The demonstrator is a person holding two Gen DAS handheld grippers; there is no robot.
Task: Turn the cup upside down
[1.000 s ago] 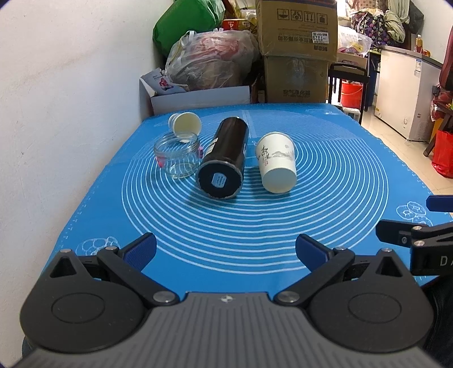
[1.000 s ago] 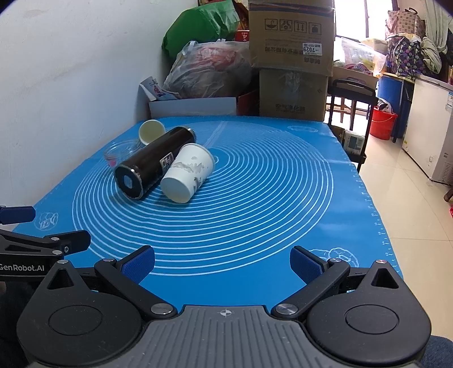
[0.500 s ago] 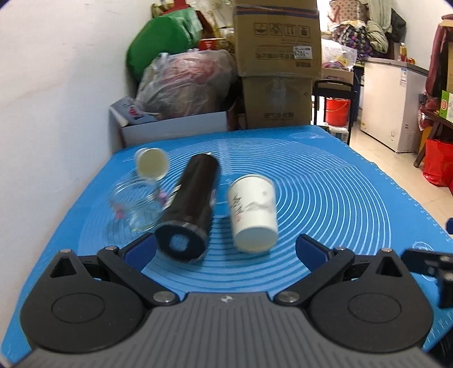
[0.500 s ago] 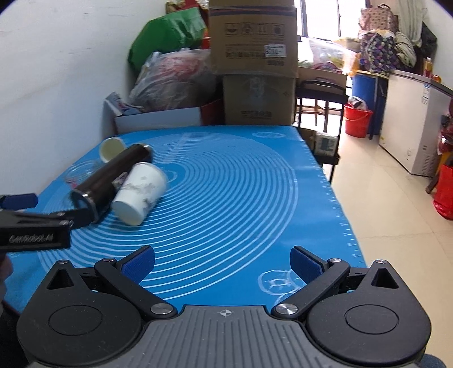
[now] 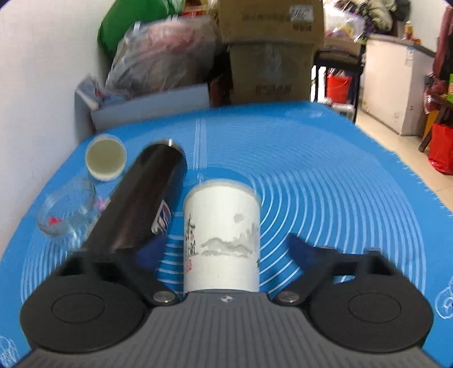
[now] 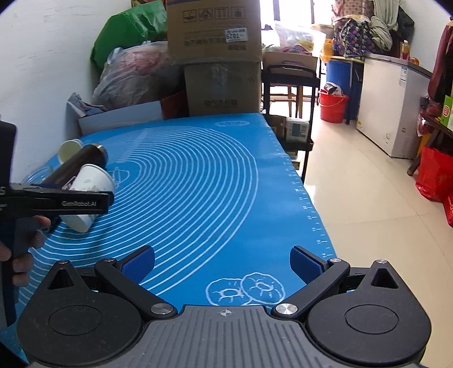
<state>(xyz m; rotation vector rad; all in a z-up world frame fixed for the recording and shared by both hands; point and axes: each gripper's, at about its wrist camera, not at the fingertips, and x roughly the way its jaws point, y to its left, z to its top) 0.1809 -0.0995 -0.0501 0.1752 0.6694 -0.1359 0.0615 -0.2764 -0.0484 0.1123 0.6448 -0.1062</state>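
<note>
While white printed paper cup (image 5: 220,235) is lying sideways on blue-matted worktop (image 5: 325,181), left tongs (image 5: 220,249) are straddling it wide open, gripping nothing; right tongs (image 6: 222,261) are hovering open, empty.

Right gripper (image 6: 222,261) jaws apart over blue mat (image 6: 198,184), left gripper (image 6: 56,202) beside paper cup (image 6: 90,184)

left wrist view motion-blurred throughout; right wrist view sharp, daylight from window (image 6: 286,12) ahead, fisheye-bent edges.

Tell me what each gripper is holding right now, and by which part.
Nothing is held. The left gripper is open, its fingers either side of the lying paper cup without clamping it. The right gripper is open over bare mat.
</note>
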